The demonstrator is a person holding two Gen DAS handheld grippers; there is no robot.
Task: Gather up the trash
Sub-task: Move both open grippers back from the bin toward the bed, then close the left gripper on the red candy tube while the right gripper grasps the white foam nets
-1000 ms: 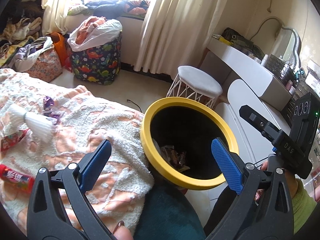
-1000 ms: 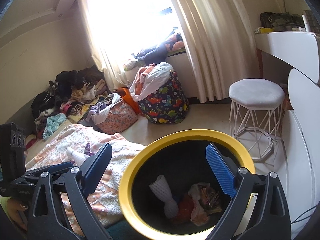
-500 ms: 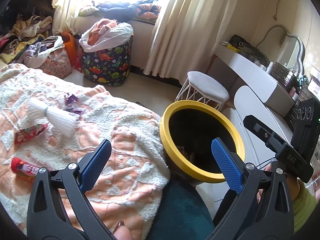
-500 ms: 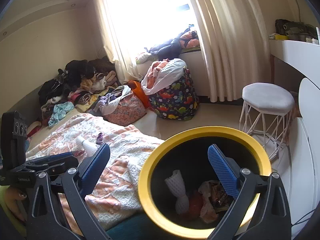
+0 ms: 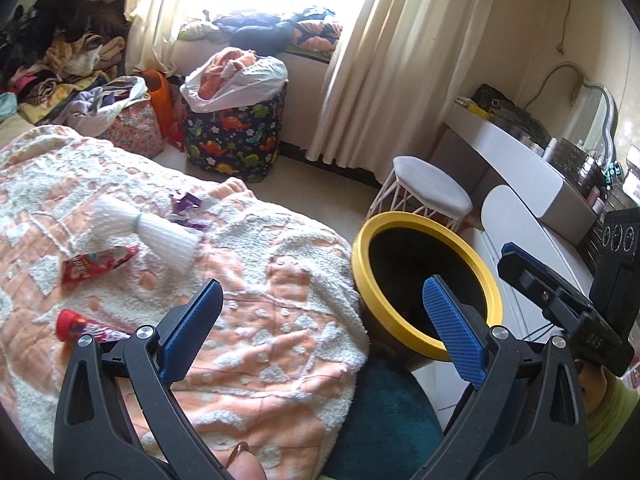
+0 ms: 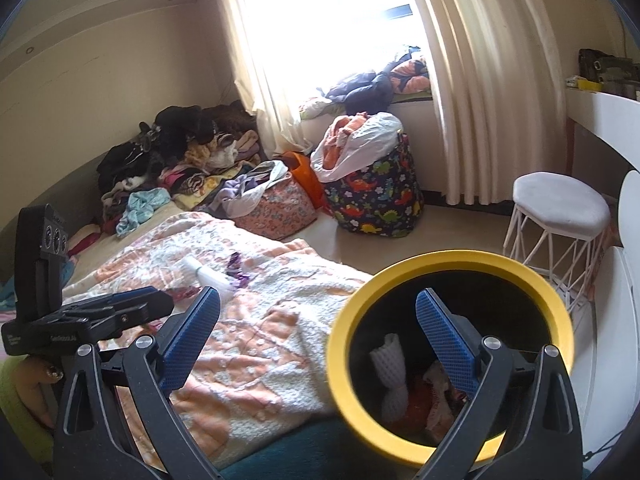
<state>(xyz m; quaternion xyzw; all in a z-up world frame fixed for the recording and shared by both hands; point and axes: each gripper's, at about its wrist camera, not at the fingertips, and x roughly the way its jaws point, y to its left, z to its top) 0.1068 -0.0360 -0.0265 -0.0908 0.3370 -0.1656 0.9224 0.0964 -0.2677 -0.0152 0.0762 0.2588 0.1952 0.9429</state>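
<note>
right tool (image 5: 576,312) body: "DAS", seen inverted | left tool (image 6: 80,320) label: print too small to read

Daylight floods in from the far window (image 6: 320,28), which is blown out to pure white in both views, washing the curtains (image 6: 480,92) around it with glare. The room is bright and evenly lit, with soft shadows only. The inside of the yellow-rimmed bin (image 5: 424,276) reads nearly black from the left wrist; from the right wrist its contents show dimly. Fisheye distortion bends walls and ceiling lines, and dark vignetting fills the corners. Slight softness smears the curtains and bedspread (image 5: 260,280) texture.
</note>
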